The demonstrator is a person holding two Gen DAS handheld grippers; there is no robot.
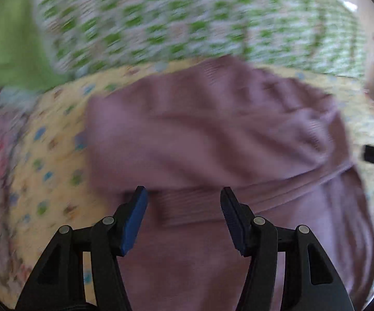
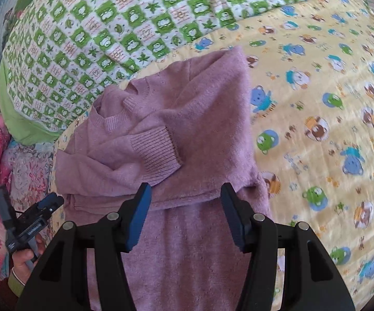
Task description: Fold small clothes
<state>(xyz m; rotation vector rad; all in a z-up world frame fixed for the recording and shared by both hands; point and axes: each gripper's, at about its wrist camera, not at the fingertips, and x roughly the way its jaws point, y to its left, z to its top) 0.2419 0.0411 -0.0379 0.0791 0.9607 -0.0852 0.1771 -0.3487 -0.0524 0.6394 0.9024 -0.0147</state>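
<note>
— Where is the sweater?

— The mauve sweater (image 2: 187, 134) lies on the yellow bear quilt (image 2: 316, 119), one sleeve cuff (image 2: 158, 150) folded across its chest. It lies just ahead of my right gripper (image 2: 184, 194).

— And your tongs?

— Both are spread and hold nothing. My left gripper (image 1: 183, 197) is over the ribbed hem (image 1: 187, 204). Behind is a green checked blanket (image 2: 109, 31).
</note>
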